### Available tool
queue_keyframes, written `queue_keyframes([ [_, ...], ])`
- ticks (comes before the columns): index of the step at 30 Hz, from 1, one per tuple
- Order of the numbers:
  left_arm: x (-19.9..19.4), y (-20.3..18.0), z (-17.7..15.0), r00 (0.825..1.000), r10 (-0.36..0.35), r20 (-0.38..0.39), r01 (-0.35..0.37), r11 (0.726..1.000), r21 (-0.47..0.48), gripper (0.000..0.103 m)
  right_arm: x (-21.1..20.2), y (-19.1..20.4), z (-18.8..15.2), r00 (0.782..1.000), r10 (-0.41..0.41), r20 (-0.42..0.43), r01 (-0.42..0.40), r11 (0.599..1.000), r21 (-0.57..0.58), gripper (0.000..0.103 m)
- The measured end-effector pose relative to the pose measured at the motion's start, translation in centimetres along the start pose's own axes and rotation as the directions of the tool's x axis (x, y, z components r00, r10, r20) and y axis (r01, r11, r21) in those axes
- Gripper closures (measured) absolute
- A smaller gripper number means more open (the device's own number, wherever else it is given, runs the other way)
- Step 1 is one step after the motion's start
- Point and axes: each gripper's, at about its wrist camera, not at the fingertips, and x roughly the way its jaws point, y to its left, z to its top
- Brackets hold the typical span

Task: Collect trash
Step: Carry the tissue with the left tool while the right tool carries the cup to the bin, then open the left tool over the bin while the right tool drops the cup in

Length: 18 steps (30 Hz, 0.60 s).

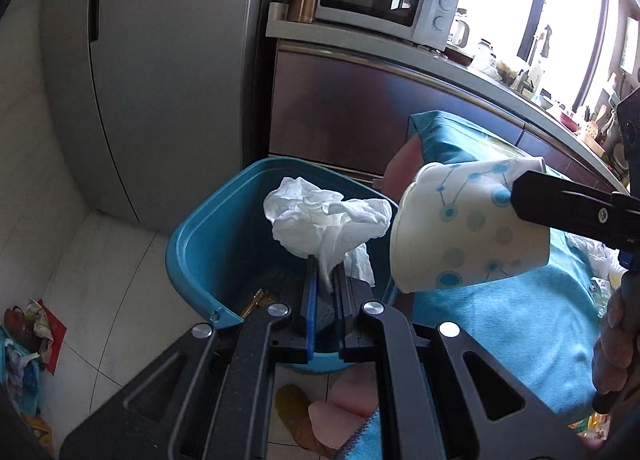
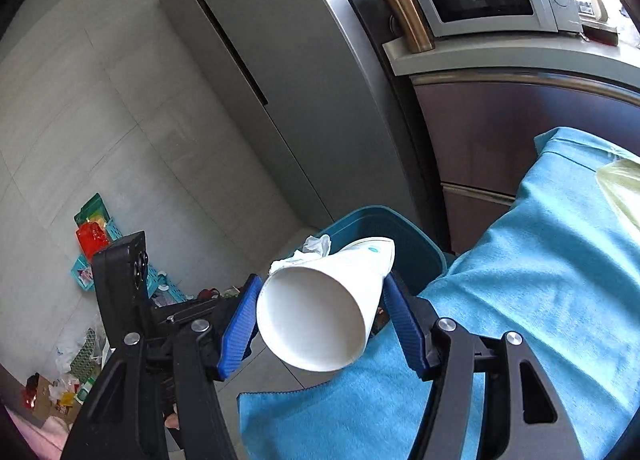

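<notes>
The left gripper point(image 1: 326, 272) is clamped on a crumpled tissue point(image 1: 324, 216), held over the open blue bin point(image 1: 192, 244) just below and ahead of it. The right gripper point(image 2: 320, 292) is clamped on a paper cup point(image 2: 320, 312), pads pressing both sides, mouth toward the camera. The bin lies just beyond the cup; a blue cloth point(image 2: 540, 260) spreads to that gripper's right.

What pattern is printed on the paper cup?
The paper cup is white with blue and grey-green dots joined by thin lines, clearest in the left wrist view.
</notes>
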Motion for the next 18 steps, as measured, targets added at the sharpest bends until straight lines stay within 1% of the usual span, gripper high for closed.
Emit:
queue_keyframes([
  [6,2.0,1.0,0.1,0.999,0.021,-0.033,-0.022,1.000,-0.017,0.095,3.7,-0.6,0.4,0.996,-0.017,-0.087,0.020,0.999,0.039,0.042],
  [10,3.3,1.3,0.2,0.998,0.036,-0.056,-0.037,0.999,-0.024,0.092,5.1,-1.0,0.3,0.991,-0.026,-0.128,0.036,0.997,0.071,0.042],
  [13,4.2,1.5,0.4,0.997,0.047,-0.068,-0.049,0.998,-0.033,0.090,5.9,-1.1,0.3,0.990,-0.025,-0.141,0.039,0.995,0.094,0.041],
  [15,4.8,1.7,0.4,0.996,0.051,-0.077,-0.055,0.998,-0.043,0.086,6.1,-1.3,0.3,0.989,-0.031,-0.143,0.046,0.993,0.106,0.041],
  [18,5.4,2.0,0.3,0.995,0.057,-0.080,-0.062,0.996,-0.061,0.085,5.7,-1.5,0.0,0.990,-0.030,-0.137,0.048,0.991,0.125,0.041],
])
